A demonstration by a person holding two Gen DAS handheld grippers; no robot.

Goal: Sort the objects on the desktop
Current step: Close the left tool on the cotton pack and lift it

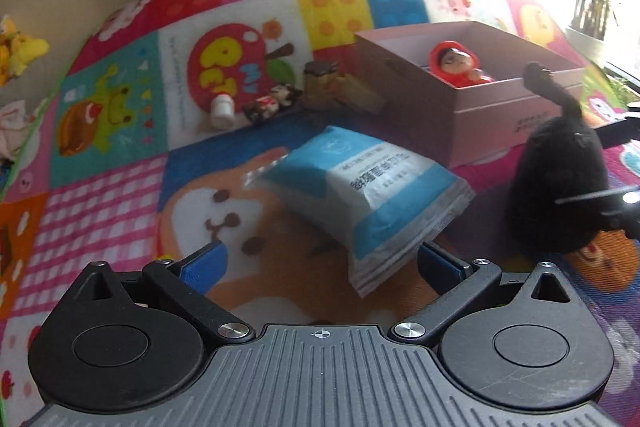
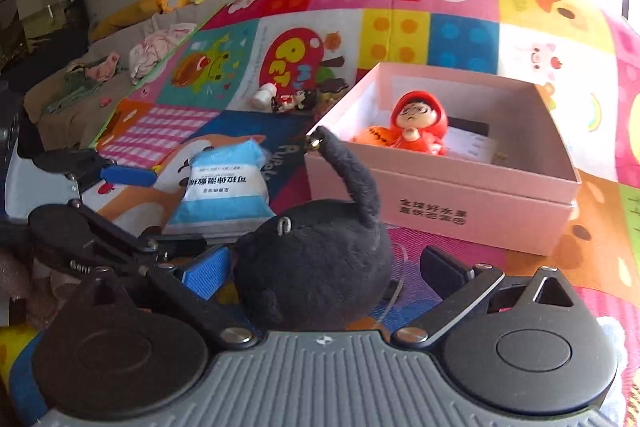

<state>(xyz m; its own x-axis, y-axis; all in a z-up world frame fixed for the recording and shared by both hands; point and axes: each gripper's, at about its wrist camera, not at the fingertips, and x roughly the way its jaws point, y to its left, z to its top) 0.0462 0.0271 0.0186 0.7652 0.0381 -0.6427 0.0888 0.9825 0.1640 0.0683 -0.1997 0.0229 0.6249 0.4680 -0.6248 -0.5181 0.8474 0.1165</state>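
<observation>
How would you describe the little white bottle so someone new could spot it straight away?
Start at the pink box on the patchwork mat. Just beyond its left corner lie several small trinkets. The white bottle is leftmost, beside a dark-haired figurine, and the only plain white one.

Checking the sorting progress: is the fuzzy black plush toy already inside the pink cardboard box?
No, the black plush toy sits on the mat outside the pink box, which holds a red hooded figurine.

Left tongs (image 1: 322, 261) spread wide; right tongs (image 2: 322, 273) wide too, apparently gripping nothing.
</observation>
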